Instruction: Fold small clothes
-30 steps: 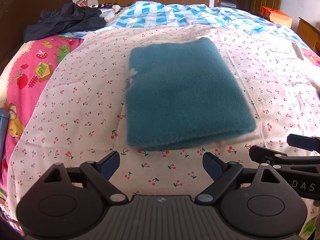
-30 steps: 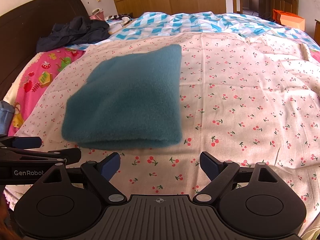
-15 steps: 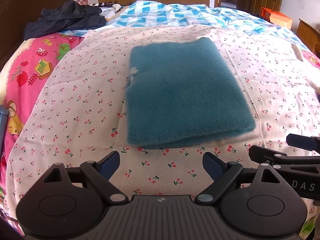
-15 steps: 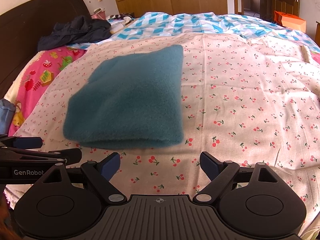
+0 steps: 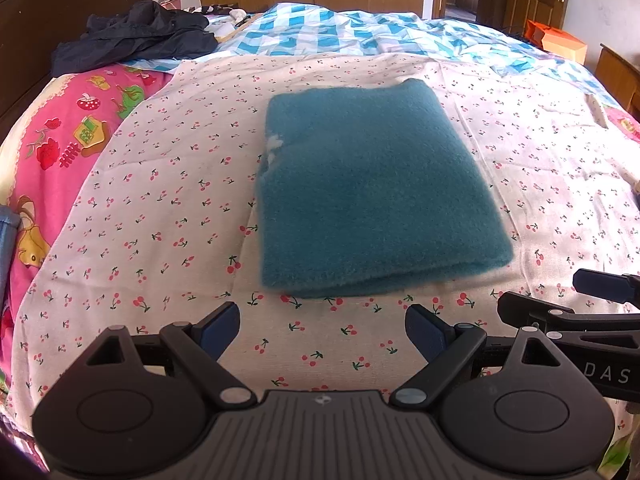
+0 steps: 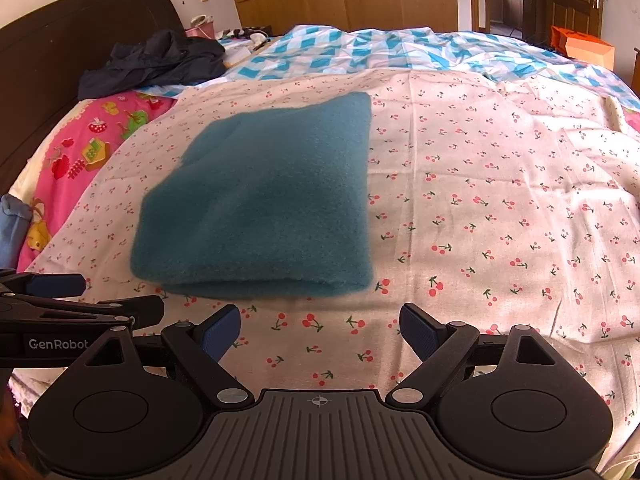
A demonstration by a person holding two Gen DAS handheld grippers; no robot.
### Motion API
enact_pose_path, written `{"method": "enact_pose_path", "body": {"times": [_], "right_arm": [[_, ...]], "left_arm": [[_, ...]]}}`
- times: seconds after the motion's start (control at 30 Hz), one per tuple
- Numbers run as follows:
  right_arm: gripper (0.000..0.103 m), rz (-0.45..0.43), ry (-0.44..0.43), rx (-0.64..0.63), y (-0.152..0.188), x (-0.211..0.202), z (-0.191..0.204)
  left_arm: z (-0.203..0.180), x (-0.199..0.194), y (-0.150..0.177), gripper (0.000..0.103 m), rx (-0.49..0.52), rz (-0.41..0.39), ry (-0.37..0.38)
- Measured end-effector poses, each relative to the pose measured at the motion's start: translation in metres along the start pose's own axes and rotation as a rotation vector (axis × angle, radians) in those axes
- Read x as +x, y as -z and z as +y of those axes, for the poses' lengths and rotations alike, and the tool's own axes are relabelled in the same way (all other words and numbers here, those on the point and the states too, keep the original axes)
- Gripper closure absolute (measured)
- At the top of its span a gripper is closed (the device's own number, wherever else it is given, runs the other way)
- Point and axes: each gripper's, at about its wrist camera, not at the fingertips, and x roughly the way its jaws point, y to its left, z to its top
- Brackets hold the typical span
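Observation:
A teal fleece garment [image 5: 372, 188] lies folded into a flat rectangle on the cherry-print sheet [image 5: 160, 208]; it also shows in the right wrist view [image 6: 264, 200]. My left gripper [image 5: 322, 330] is open and empty, just short of the fold's near edge. My right gripper [image 6: 320, 330] is open and empty, near the fold's near right corner. Each gripper shows at the edge of the other's view: the right one in the left wrist view [image 5: 592, 300], the left one in the right wrist view [image 6: 72, 296].
A dark jacket [image 5: 136, 36] lies heaped at the far left by the dark headboard [image 6: 80, 28]. A blue checked quilt [image 5: 360, 32] covers the far bed. A pink cartoon sheet [image 5: 52, 152] runs along the left. An orange box [image 6: 588, 46] stands far right.
Both grippers have drawn back slightly and the view has risen a little. The folded garment has not moved.

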Motion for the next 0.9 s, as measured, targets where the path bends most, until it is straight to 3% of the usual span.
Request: {"method": "enact_pose_path", "body": {"times": [0.9], "right_arm": [[0.014,-0.007,-0.007,-0.013,0.0012,-0.0006,0.0035]], "left_arm": [[0.0089,-0.0018,0.0014,0.009,-0.007,-0.008,-0.004]]}}
